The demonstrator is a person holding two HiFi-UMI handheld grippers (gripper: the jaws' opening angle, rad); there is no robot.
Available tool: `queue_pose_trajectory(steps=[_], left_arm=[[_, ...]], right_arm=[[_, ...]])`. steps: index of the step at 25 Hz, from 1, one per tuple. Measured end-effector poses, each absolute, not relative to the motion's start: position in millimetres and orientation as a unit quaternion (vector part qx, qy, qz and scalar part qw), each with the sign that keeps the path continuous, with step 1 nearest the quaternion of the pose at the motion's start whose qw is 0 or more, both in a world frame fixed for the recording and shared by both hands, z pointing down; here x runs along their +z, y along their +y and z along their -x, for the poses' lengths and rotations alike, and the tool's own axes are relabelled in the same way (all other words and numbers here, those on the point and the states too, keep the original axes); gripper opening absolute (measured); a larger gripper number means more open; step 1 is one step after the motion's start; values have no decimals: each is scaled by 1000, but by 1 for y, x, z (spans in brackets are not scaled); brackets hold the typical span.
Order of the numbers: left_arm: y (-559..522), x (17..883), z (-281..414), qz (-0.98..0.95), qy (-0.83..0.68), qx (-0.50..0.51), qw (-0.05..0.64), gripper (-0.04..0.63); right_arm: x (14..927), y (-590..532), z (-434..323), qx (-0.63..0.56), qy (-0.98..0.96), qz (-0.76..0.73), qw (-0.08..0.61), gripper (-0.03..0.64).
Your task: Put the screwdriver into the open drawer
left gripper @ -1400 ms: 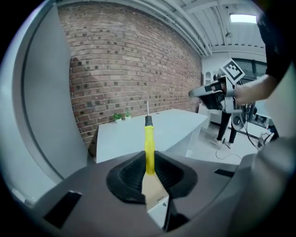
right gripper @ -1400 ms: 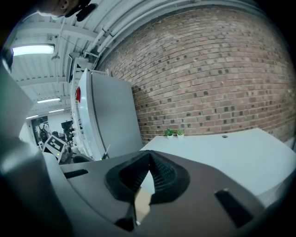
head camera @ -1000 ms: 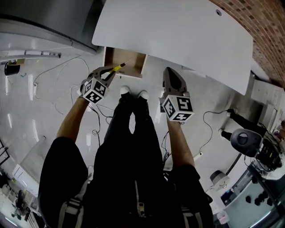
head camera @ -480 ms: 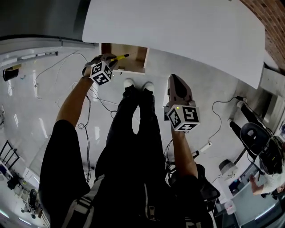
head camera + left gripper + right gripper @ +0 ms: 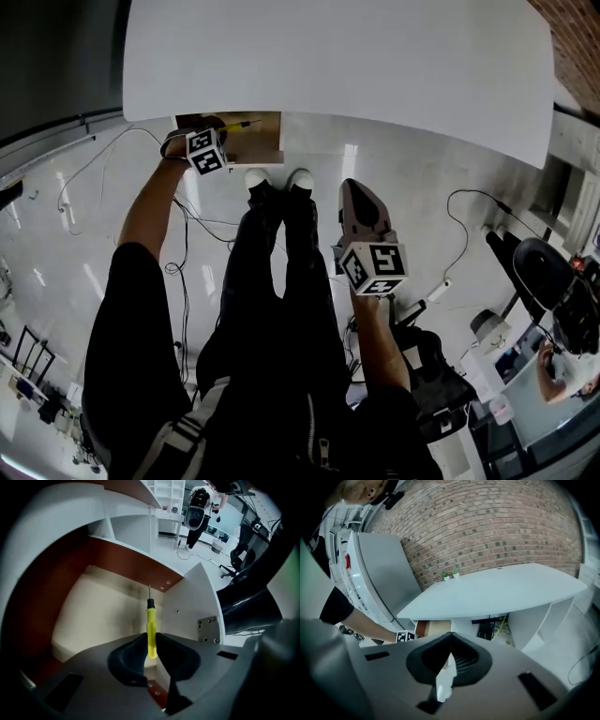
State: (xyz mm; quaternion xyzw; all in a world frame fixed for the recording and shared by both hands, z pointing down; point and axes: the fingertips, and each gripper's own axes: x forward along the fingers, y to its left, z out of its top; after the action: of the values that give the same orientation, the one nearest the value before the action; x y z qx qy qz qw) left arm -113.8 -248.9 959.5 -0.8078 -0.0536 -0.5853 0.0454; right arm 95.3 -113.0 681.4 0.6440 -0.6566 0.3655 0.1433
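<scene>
Your left gripper (image 5: 150, 640) clenches the screwdriver (image 5: 151, 623) in its fingers, tip-forward over the open drawer (image 5: 89, 613) — so a release should drop it inside; the right gripper (image 5: 451, 635) idles, fingers closed on nothing.

the head view looks steeply down from above the person to the floor (image 5: 422, 206), with the open drawer (image 5: 262, 142) small under the white worktop (image 5: 337, 56). the left gripper view faces close into that drawer, while the right gripper view takes in the same worktop and drawer from well back.
</scene>
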Motion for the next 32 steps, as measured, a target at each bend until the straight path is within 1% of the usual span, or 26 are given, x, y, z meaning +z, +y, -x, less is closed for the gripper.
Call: queue_pose_trajectory(steps=[8, 17, 22, 25, 29, 32], left_arm=[[-242, 1014, 105, 781, -96, -616, 43, 69], [-241, 1028, 119, 749, -92, -656, 15, 71], [-250, 995, 108, 787, -32, -616, -19, 71], [-251, 956, 104, 813, 28, -577, -70, 66], [-249, 897, 101, 844, 126, -502, -140, 42], [-244, 842, 101, 860, 184, -447, -160, 32]], right_arm=[[712, -98, -113, 390, -630, -655, 147, 0], [714, -89, -120, 398, -619, -663, 136, 0], [702, -93, -117, 389, -632, -658, 126, 0], [684, -100, -112, 375, -648, -651, 124, 0], [657, -119, -107, 351, -676, -636, 128, 0], [630, -133, -104, 325, -700, -623, 125, 0]])
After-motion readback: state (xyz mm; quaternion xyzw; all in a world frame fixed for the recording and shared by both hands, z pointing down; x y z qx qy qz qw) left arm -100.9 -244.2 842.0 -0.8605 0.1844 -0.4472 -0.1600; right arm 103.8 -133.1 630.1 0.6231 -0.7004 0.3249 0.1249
